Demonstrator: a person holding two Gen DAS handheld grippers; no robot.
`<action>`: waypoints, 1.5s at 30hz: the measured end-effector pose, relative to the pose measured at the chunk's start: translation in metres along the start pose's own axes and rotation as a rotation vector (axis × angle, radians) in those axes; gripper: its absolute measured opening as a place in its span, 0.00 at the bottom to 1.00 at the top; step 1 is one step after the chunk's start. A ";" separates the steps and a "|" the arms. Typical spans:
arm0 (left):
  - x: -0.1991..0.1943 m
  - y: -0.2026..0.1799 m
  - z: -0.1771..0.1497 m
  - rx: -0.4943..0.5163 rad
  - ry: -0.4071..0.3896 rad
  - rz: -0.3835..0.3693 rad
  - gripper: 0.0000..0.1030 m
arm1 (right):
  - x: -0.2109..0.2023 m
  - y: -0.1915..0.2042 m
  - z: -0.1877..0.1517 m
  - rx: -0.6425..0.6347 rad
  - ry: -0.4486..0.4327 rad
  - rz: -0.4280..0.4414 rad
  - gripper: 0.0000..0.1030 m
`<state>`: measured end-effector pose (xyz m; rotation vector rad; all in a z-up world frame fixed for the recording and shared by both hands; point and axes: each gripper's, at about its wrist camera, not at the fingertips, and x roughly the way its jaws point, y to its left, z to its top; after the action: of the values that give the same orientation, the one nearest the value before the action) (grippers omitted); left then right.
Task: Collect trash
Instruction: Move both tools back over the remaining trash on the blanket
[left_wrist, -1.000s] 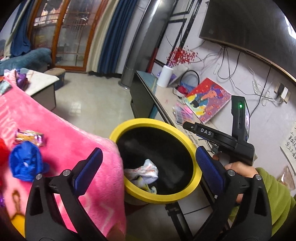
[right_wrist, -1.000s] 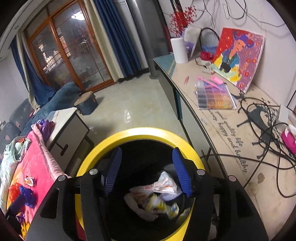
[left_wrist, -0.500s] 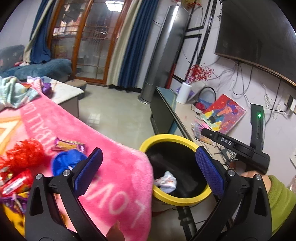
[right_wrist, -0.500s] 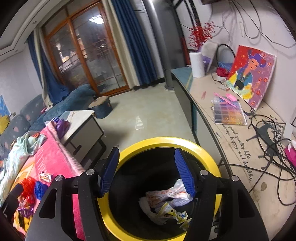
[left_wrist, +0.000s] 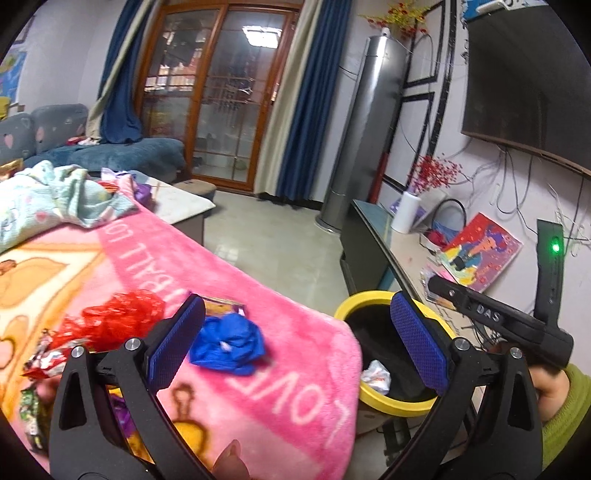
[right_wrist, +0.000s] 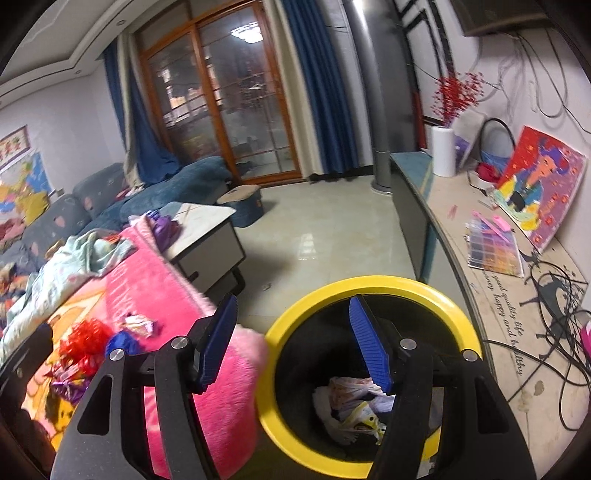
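A yellow-rimmed black bin (right_wrist: 373, 288) (left_wrist: 369, 297) stands beside a pink blanket (left_wrist: 280, 369) (right_wrist: 162, 280) and holds crumpled wrappers (right_wrist: 354, 406) (left_wrist: 376, 376). On the blanket lie a blue crumpled piece (left_wrist: 229, 343) (right_wrist: 122, 341), red crinkled foil (left_wrist: 110, 323) (right_wrist: 85, 336) and candy wrappers (right_wrist: 139, 324) (left_wrist: 223, 306). My left gripper (left_wrist: 295, 343) is open and empty, over the blanket's edge near the blue piece. My right gripper (right_wrist: 295, 343) is open and empty, straddling the bin's left rim. A hand in a green sleeve (left_wrist: 565, 402) holds the right gripper's body (left_wrist: 498, 317).
A long low cabinet (right_wrist: 491, 295) with cables, a painting (right_wrist: 539, 192) and a bead box runs along the right wall. A small side table (right_wrist: 207, 236) stands behind the blanket, with open tiled floor (right_wrist: 325, 236) beyond. More cloth (left_wrist: 48, 199) is heaped at the blanket's far end.
Both grippers have risen and swung left, away from the bin toward the blanket. The bin has slid right and lower in both views; more blanket and wrappers have come into sight.
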<state>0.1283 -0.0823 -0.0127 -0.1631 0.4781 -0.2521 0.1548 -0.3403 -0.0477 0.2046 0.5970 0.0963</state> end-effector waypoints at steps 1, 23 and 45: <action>-0.001 0.002 0.000 -0.004 -0.004 0.006 0.89 | -0.001 0.006 -0.001 -0.010 0.003 0.010 0.59; -0.045 0.066 0.009 -0.109 -0.103 0.154 0.89 | -0.011 0.095 -0.022 -0.206 0.025 0.183 0.63; -0.077 0.136 0.009 -0.211 -0.126 0.271 0.89 | -0.018 0.187 -0.058 -0.396 0.093 0.378 0.65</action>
<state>0.0939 0.0703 0.0001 -0.3158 0.3954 0.0743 0.1011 -0.1516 -0.0435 -0.0746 0.6142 0.5871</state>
